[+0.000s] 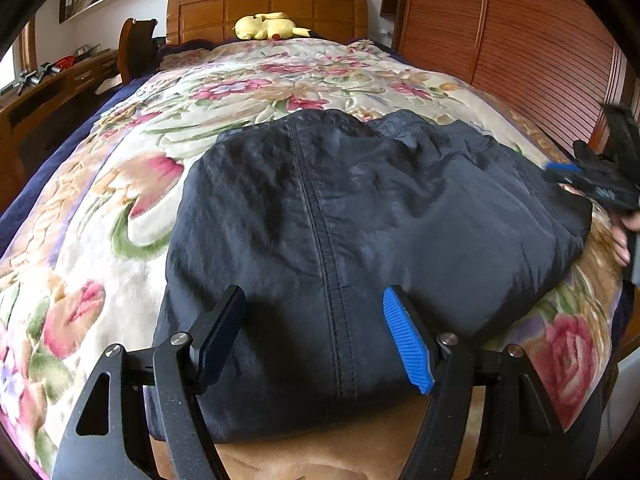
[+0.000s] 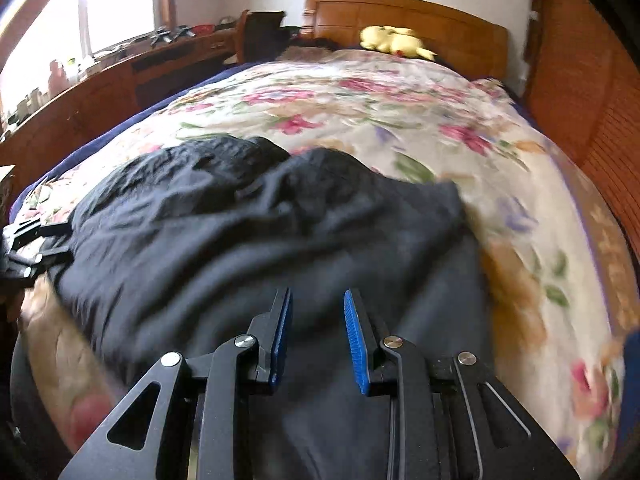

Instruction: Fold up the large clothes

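Dark navy crinkled nylon garment (image 1: 360, 216) laid on floral plush blanket (image 1: 120, 200), left gripper (image 1: 316, 336) held wide and empty above its near hem, right gripper (image 2: 318, 336) narrowly parted, empty, over its right side

Bed (image 1: 280, 4): wood headboard
Blanket (image 1: 120, 208): flowery, covers the bed
Dark coat (image 1: 320, 208): lies on the blanket
Yellow toy (image 1: 266, 26): by the headboard

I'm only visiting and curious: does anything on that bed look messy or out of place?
Only the dark jacket: its far edge is bunched into wrinkled humps on the flowered blanket instead of lying flat. The yellow plush toy sits tidily by the headboard.
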The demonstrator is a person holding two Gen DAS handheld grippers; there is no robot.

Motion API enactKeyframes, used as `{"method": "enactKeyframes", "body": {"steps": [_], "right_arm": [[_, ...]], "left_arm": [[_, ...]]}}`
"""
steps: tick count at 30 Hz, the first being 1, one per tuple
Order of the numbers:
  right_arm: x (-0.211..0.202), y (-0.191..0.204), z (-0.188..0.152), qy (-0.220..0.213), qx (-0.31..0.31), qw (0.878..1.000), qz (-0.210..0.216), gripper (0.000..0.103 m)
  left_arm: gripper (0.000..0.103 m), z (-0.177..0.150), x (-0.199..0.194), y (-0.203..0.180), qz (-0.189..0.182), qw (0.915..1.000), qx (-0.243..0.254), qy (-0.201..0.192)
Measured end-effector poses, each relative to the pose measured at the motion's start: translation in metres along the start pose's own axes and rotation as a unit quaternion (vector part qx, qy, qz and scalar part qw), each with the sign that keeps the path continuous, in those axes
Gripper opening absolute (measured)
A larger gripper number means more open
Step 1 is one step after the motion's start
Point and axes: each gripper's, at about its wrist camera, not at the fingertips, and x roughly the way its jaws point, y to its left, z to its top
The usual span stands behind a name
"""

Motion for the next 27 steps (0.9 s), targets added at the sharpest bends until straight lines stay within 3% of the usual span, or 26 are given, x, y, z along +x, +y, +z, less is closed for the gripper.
{"method": "enactKeyframes", "body": {"steps": [4, 7, 11, 20, 22, 26, 27], "right_arm": [[-0.015, -0.021, -0.036, 0.022, 0.018, 0.999, -0.021, 0.028], [0.006, -0.037, -0.06, 0.074, 0.034, 0.997, -0.018, 0.028], [0.015, -0.042, -0.08, 0.048, 0.048, 0.998, 0.011, 0.027], [-0.008, -0.031, -0.077, 0.045, 0.051, 0.997, -0.033, 0.028], [-0.012, -0.019, -0.075, 0.037, 0.033, 0.998, -0.031, 0.028], [-0.026, 0.008, -0.067, 0.009, -0.005, 0.997, -0.072, 0.028], [-0.032, 0.02, -0.064, -0.002, -0.005, 0.999, -0.048, 0.028]], "left_arm": [[0.076, -0.003, 0.003, 0.003, -0.003, 1.0, -0.007, 0.002], [0.076, -0.005, 0.005, 0.005, -0.005, 0.9999, -0.013, 0.004], [0.076, -0.007, 0.004, 0.004, 0.002, 1.0, -0.009, 0.001], [0.077, -0.012, -0.005, 0.007, 0.015, 0.9999, -0.008, 0.0], [0.077, -0.016, -0.013, 0.007, 0.019, 0.9998, -0.004, -0.002], [0.077, -0.024, -0.031, 0.008, 0.023, 0.9997, 0.0, -0.006], [0.077, -0.027, -0.035, 0.008, 0.026, 0.9996, 0.002, -0.007]]}}
